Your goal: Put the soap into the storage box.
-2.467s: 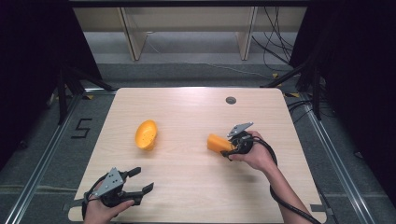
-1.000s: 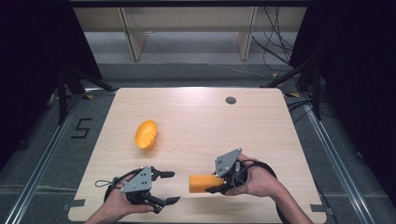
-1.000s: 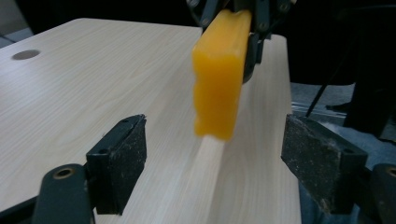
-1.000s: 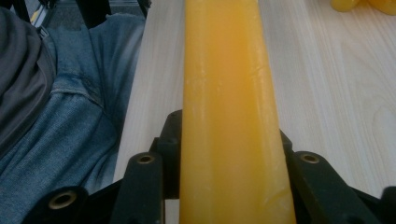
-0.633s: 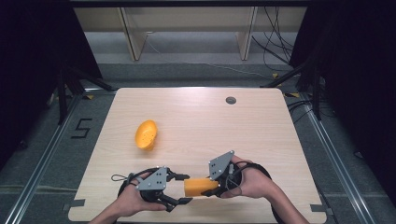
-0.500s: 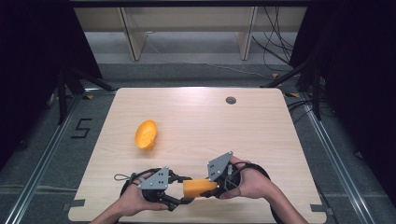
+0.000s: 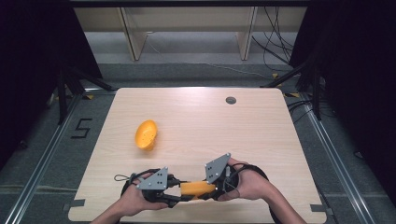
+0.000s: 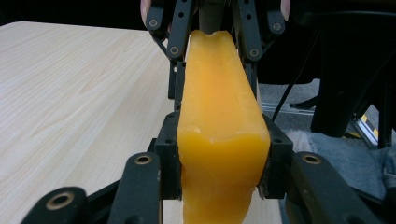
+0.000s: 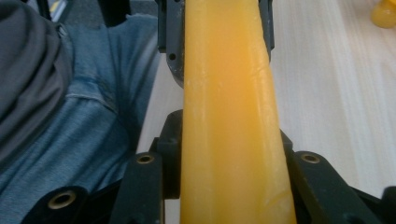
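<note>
My left claw (image 7: 180, 193) and right claw (image 7: 210, 189) both clamp the same orange wedge (image 7: 197, 188), one at each end, jaws pressed to its flanks. In the left gripper view the wedge (image 8: 219, 135) runs from my jaws toward 12 o'clock into the right claw's (image 8: 212, 32) jaws. In the right gripper view it (image 9: 231, 116) fills the gap between my jaws. Both hands sit low at the counter's (image 7: 261, 135) 6 o'clock edge, left hand (image 7: 135, 203) and right hand (image 7: 247, 184) facing each other. An orange bowl-shaped half (image 7: 146, 135) lies at 10 o'clock from the claws, well apart, its hollow showing nothing inside. A dark round hole (image 7: 230, 100) sits toward 12 o'clock.
</note>
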Action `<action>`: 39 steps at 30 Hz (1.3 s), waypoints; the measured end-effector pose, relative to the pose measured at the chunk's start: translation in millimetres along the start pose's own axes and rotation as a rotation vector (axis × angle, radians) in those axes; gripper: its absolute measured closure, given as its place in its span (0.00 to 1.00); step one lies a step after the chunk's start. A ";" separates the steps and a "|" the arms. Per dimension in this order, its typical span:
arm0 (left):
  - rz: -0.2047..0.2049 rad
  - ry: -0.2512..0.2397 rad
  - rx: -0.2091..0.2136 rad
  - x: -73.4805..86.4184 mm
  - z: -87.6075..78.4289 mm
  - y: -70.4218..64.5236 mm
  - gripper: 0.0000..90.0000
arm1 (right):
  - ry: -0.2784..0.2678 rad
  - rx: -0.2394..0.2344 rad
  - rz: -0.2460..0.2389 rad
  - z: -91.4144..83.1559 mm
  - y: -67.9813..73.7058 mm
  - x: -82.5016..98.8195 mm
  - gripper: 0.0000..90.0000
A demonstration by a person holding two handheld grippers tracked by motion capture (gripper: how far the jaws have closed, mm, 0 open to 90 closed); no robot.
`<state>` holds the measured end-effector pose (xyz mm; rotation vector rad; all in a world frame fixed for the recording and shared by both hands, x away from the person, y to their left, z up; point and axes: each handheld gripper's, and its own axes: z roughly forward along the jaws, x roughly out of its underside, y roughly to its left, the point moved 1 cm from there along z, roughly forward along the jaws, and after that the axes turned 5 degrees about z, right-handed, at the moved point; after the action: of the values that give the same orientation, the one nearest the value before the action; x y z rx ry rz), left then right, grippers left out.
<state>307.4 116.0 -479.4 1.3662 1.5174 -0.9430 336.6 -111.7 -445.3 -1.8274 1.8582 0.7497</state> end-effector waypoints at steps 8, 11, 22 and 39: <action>-0.025 0.034 -0.064 2.1 -7.1 -11.3 0.67 | -0.040 -0.005 0.097 -9.8 1.3 3.4 0.47; -0.050 0.035 -0.108 3.5 -15.0 -10.8 0.67 | -0.081 0.029 0.115 -25.4 -3.6 11.0 0.42; -0.127 -0.001 -0.484 6.3 -44.1 -11.2 0.67 | -0.306 0.400 0.389 -73.8 -10.1 73.4 0.46; -0.194 -0.067 -0.612 8.7 -66.5 -0.7 0.67 | -0.335 0.651 0.601 -72.0 -9.7 104.0 0.50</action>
<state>299.1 181.0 -464.9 0.7537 1.7197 -0.5540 346.8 -237.6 -457.9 -0.7045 2.0914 0.4958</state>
